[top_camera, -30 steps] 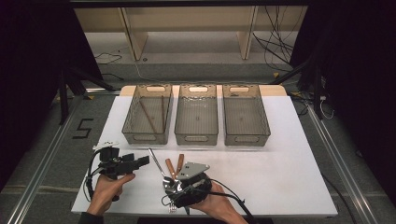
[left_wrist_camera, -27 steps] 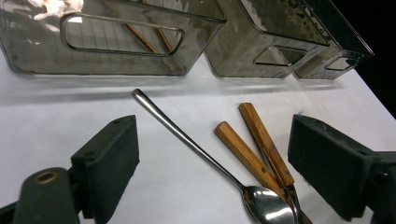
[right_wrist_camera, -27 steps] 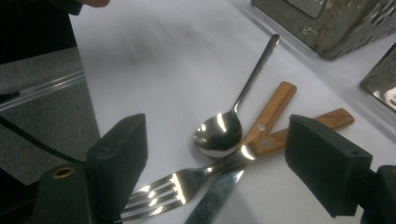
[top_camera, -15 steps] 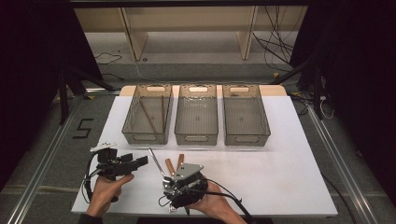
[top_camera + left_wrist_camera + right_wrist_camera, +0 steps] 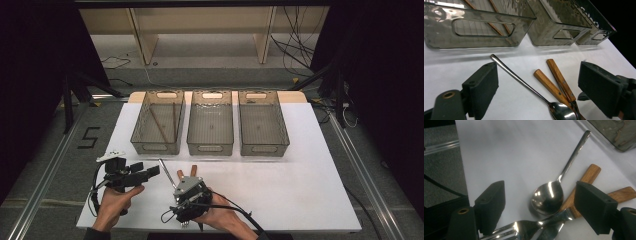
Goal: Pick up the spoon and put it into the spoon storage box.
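Little has shifted since a second ago: right gripper (image 5: 539, 207), jaws released, hangs low-centre over spoon (image 5: 548, 197) and fork (image 5: 534, 225). Left gripper (image 5: 536, 87) is also released. Likely next step: closing on one utensil.

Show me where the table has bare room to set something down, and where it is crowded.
Bare: the white table right of the right gripper, in front of the right bin. The middle bin looks empty. Crowded: the spoon, fork and wooden handles lie together between both grippers; the left bin holds sticks.
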The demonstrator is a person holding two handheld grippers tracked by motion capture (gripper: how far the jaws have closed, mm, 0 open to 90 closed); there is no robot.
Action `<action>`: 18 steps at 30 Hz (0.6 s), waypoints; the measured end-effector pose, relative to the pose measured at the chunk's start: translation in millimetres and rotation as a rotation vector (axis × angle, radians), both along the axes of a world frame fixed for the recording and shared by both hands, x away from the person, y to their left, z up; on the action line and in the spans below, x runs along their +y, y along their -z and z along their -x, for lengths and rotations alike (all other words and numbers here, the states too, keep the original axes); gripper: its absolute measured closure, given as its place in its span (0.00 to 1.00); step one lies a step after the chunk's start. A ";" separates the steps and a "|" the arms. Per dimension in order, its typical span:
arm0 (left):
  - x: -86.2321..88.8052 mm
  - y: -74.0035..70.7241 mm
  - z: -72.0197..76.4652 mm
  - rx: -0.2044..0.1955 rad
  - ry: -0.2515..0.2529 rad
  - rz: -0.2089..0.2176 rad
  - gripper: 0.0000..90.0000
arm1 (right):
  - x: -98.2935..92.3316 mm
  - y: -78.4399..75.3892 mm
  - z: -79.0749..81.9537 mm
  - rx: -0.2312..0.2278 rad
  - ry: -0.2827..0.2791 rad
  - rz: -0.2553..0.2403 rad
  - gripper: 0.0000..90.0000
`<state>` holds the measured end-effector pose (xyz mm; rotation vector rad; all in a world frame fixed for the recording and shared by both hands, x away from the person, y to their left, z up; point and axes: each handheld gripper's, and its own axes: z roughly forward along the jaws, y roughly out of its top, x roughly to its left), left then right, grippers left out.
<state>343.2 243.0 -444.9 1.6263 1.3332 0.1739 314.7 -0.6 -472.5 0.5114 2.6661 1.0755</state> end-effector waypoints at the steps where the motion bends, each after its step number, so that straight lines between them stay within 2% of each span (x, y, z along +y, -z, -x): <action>1: -0.2 0.2 -0.1 0.000 0.002 0.001 0.18 | 0.7 1.0 -0.6 -0.010 -0.005 0.007 0.30; 10: 2.1 -0.6 0.1 -0.003 -0.001 0.002 0.18 | 10.3 10.3 -4.0 -0.024 -0.028 0.071 0.39; 18: 0.8 1.1 -0.5 0.004 -0.002 0.004 0.18 | 14.4 14.7 -8.0 -0.022 -0.024 0.104 0.45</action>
